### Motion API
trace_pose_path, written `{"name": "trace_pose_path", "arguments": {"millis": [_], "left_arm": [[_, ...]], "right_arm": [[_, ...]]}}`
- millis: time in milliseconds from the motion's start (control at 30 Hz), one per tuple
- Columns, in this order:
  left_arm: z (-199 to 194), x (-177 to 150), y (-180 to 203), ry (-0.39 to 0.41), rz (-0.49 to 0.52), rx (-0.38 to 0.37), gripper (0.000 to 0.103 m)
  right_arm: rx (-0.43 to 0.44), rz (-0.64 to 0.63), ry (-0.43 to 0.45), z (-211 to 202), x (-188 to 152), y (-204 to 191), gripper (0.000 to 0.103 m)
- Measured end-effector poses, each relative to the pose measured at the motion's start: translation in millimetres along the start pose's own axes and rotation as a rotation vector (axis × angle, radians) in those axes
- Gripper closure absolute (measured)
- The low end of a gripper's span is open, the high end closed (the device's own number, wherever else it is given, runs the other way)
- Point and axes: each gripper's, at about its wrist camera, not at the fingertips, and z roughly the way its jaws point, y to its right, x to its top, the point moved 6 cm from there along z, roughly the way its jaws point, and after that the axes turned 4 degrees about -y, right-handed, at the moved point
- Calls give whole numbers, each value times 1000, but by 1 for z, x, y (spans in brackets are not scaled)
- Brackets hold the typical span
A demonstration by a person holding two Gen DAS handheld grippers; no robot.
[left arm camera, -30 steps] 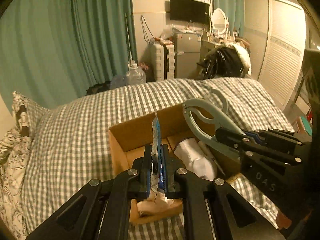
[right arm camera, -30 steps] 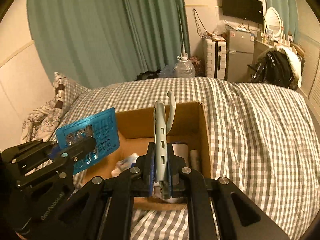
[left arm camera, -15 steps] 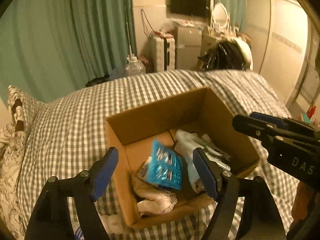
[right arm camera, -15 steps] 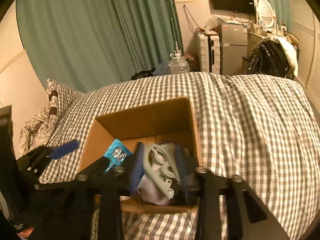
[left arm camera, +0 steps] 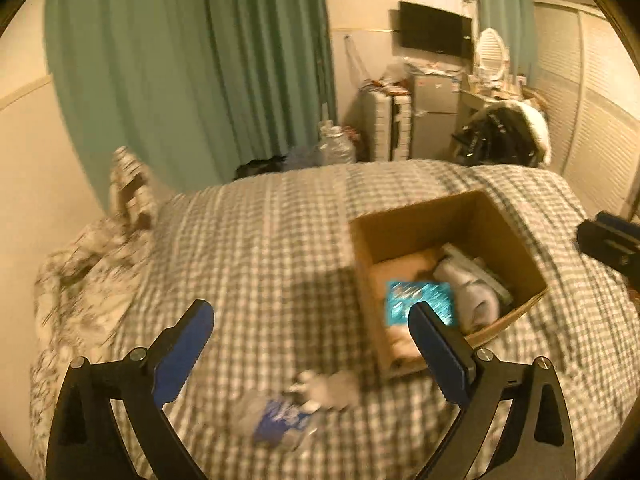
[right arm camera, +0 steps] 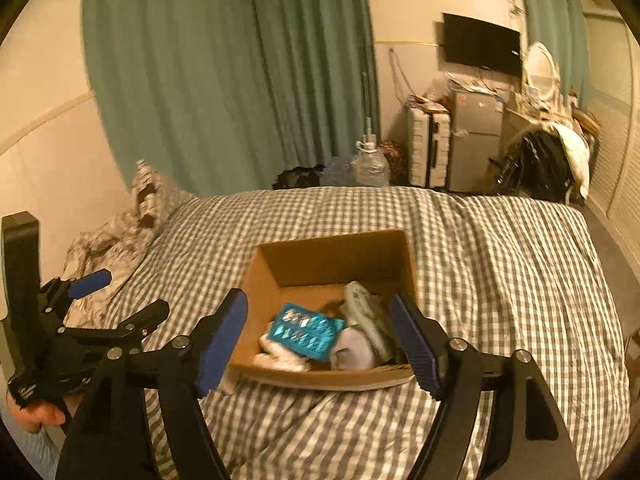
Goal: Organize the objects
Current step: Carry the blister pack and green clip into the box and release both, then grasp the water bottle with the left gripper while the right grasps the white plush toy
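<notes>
Left wrist view first: my left gripper [left arm camera: 310, 350] has its jaws spread wide with nothing between them, hanging over the checked bedspread [left arm camera: 256, 240]. Down at about 6 o'clock, just ahead of the fingers, there's a small blue-and-white packet [left arm camera: 282, 420] lying loose on the cover, with a crumpled whitish wad [left arm camera: 332, 390] just beside it at its 1 o'clock. Both are blurry, so I can't say exactly what they are. My guess is they're the next bits to tidy. The packet looks flat, light and probably a bit slick, so I'd pinch it across a short edge rather than try to scoop it off the soft bedding, which will give under any push. The cardboard box [left arm camera: 516, 240] sits at 3 o'clock, with a teal blister pack [left arm camera: 418, 300] lying inside and some pale, soft-looking bundles next to it. Right wrist view: my right gripper [right arm camera: 328, 346] is also wide apart and empty, framing the same cardboard box [right arm camera: 332, 252] dead ahead at 12 o'clock. The blister pack [right arm camera: 306, 330] lies flat in there on top of something white; it's thin, stiff-ish foil and plastic, so no squeezing the bubbles if it needs shifting, just its rim. A greyish plastic thing [right arm camera: 364, 308] lies at its 2 o'clock, hard and light by the look of it. My left gripper [right arm camera: 116, 296] shows at 9 o'clock, jaws parted.
</notes>
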Motion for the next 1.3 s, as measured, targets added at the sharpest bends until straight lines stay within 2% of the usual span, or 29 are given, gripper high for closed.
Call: {"name": "trace_pose_path", "arguments": {"millis": [167,300,533,633,700,833,1033,1300], "left_arm": [[12,-45,-38,-61,-61,65,3],[31,-89,-55,-120,-110,104,3],[75,-147,-52,-212,-118,58,3],[96,-166,-52,-286,-126,34,3],[104,-170,-52,-315,-141,14,3],[108,-175,-45,-311,-124,-7,3],[116,-176,-27,-323,-27,-13,3],[127,-156,-24,-262,88,32,2]], "right_arm": [[46,-66,-56,16,-32,-45,24],[52,-94,-136,51,-71,-72,24],[42,-72,-292,115,-130,-75,24],[20,-92,-352,136,-150,-76,24],[19,-109,-371,143,-154,-80,24],[37,-92,-374,149,-156,-79,24],[38,-45,-398,152,-154,-70,24],[17,-47,-432,163,-156,-70,24]]}}
